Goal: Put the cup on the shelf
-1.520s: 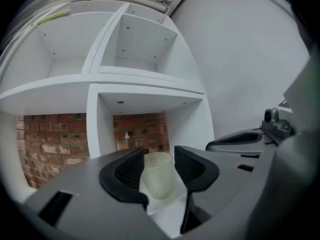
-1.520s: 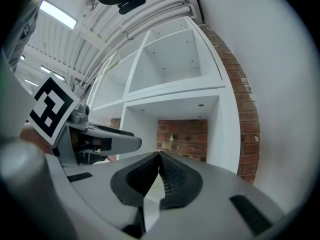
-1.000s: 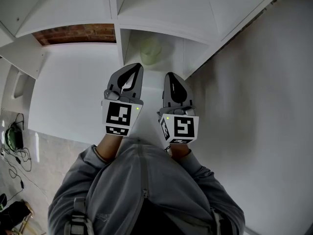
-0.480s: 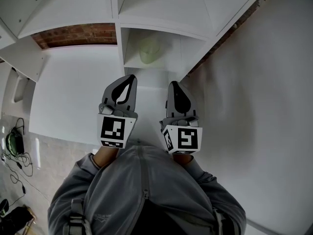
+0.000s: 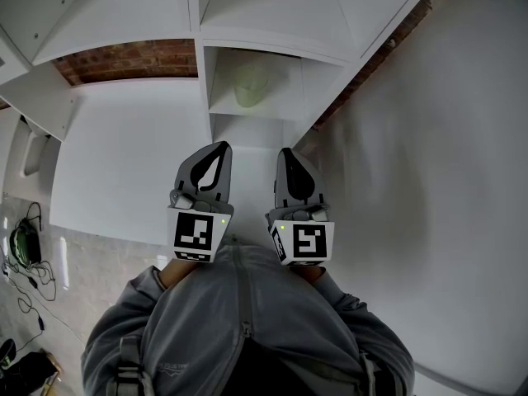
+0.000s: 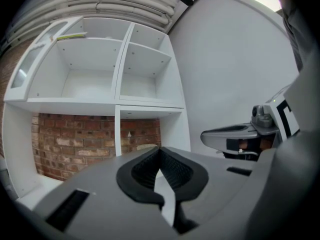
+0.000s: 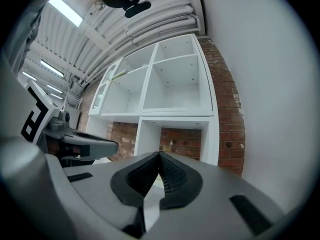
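Note:
A pale green cup (image 5: pixel 250 87) stands upright inside a compartment of the white shelf unit (image 5: pixel 203 73), which has a brick wall behind it. My left gripper (image 5: pixel 220 148) and right gripper (image 5: pixel 287 152) are held side by side in front of that compartment, well short of the cup. Both are shut with nothing between their jaws. In the left gripper view the jaws (image 6: pixel 160 149) meet at the tips, and the right gripper (image 6: pixel 235 134) shows beside them. The right gripper view shows its jaws (image 7: pixel 159 155) closed too, facing the shelf unit (image 7: pixel 170 115).
A plain white wall (image 5: pixel 429 180) runs close along the right of the shelf. A wide white panel (image 5: pixel 124 163) lies to the left of the grippers. Cables and a dark object (image 5: pixel 21 246) lie on the floor at far left. My grey jacket (image 5: pixel 239 320) fills the bottom of the head view.
Both grippers have drawn back from the shelf compartment towards my body, still shut. The cup has stayed in place in the compartment.

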Demonstrator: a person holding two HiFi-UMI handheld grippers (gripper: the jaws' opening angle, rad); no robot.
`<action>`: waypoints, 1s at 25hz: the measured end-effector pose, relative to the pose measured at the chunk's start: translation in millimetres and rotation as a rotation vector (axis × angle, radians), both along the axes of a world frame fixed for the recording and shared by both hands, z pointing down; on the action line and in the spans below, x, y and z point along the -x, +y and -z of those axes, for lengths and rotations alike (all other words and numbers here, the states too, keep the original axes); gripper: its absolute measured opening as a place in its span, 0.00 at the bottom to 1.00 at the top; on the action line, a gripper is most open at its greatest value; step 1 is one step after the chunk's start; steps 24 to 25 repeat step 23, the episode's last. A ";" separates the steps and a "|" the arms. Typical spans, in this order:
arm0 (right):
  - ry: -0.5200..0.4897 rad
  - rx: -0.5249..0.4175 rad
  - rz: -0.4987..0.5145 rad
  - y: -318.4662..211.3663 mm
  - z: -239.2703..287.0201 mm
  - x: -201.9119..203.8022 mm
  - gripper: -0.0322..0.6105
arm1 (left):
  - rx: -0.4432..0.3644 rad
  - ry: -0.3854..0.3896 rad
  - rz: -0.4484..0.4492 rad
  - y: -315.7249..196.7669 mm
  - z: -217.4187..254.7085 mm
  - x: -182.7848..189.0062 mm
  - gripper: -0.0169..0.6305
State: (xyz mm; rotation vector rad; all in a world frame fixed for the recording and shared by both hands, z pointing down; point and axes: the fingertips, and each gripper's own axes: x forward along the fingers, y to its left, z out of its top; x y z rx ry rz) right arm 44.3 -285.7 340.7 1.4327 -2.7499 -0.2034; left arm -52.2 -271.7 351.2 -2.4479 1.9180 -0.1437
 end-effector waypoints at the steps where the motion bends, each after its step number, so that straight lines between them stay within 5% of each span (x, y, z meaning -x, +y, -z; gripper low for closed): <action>1: -0.002 0.002 0.002 0.9 -1.4 0.2 0.09 | -0.004 0.001 0.002 0.8 0.2 0.2 0.04; 25: -0.011 0.005 0.024 -1.3 -7.8 0.1 0.09 | -0.009 0.004 0.017 0.0 -1.1 -2.7 0.04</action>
